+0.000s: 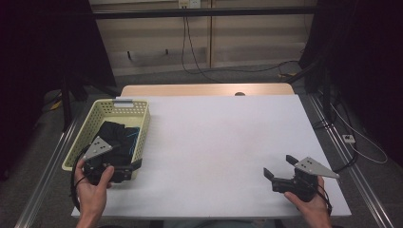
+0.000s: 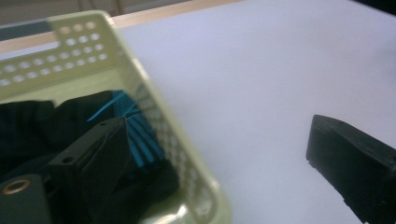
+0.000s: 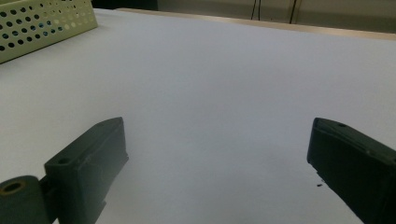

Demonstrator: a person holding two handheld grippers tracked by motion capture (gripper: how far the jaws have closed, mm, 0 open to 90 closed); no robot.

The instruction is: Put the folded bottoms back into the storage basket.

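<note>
A pale yellow-green perforated basket [image 1: 141, 124] stands at the table's left side. It holds dark folded cloth [image 1: 113, 134] with a bright blue strip [image 1: 133, 135] on it. My left gripper [image 1: 130, 162] is open at the basket's near right corner. In the left gripper view [image 2: 219, 130] one jaw is inside the basket beside the blue strip [image 2: 140, 142] and dark cloth [image 2: 42, 126], and the other is outside over the table, so the jaws straddle the basket wall [image 2: 46, 63]. My right gripper [image 1: 279, 166] [image 3: 218, 127] stands open and holds nothing, low over the table's near right part.
A white board [image 1: 218, 142] covers the table, with a wooden strip [image 1: 204, 90] showing at its far edge. The basket's corner [image 3: 42, 23] shows far left in the right gripper view. Cables [image 1: 354, 140] lie on the floor to the right. Dark curtains flank the table.
</note>
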